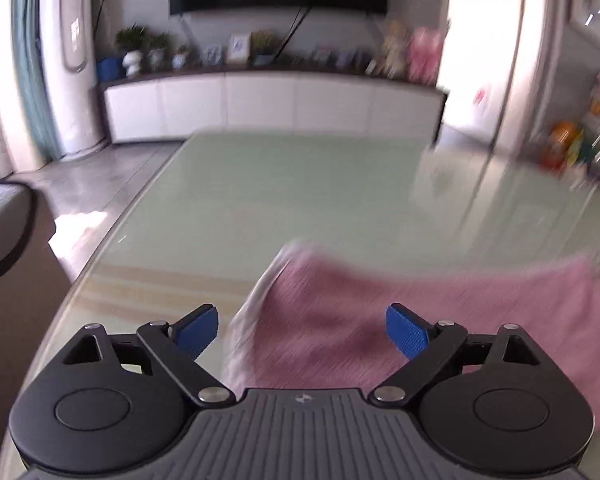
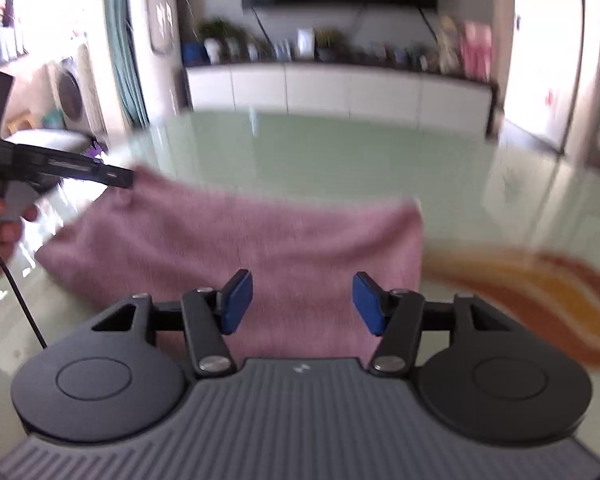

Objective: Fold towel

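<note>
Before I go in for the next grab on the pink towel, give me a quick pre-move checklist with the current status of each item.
1. Left tool open, nothing between its pads: ok.
2. Right tool open, pads not pressing on cloth: ok.
3. Pink towel lying on the glass table, not hanging off: ok.
4. Towel folded neatly with edges aligned: cannot tell, both views are blurred.
5. Left corner of the towel free: cannot tell, the left tool seen from the right wrist view overlaps it.
6. Table beyond the towel free of obstacles: ok.
</note>
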Demonstrator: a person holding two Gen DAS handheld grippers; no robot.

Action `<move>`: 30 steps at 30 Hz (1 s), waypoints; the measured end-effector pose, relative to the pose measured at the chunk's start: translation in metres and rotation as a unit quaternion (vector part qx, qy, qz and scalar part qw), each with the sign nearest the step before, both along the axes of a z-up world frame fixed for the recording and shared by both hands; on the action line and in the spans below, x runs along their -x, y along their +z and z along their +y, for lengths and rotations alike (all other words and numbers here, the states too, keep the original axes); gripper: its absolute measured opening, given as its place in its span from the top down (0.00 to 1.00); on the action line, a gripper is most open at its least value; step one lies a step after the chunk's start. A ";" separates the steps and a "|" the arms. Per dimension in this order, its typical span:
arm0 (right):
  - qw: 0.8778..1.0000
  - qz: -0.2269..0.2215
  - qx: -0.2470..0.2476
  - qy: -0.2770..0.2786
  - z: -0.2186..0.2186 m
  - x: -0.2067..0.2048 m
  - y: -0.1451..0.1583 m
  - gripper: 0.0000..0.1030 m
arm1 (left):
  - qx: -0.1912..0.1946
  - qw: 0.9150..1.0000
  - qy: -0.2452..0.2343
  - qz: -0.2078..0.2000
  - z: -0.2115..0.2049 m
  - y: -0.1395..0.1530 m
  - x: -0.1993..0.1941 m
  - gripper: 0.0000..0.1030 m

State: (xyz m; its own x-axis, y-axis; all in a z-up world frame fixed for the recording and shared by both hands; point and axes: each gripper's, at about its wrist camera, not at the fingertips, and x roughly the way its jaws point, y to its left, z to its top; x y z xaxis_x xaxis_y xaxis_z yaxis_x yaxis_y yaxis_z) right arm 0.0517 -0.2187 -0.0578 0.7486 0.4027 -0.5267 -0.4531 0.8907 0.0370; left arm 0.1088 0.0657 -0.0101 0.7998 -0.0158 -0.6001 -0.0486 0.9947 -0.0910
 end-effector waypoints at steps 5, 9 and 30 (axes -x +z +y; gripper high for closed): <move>0.998 0.054 -0.028 0.033 0.011 -0.042 -0.016 0.41 | 0.020 0.996 -0.081 0.010 -0.040 -0.011 -0.030 0.06; 0.999 0.047 0.004 0.020 0.013 -0.049 -0.023 0.43 | -0.056 0.996 -0.062 0.041 -0.037 -0.046 -0.044 0.07; 0.999 0.029 0.013 -0.022 -0.002 -0.051 -0.027 0.41 | -0.012 0.999 -0.044 0.026 0.058 -0.039 -0.044 0.15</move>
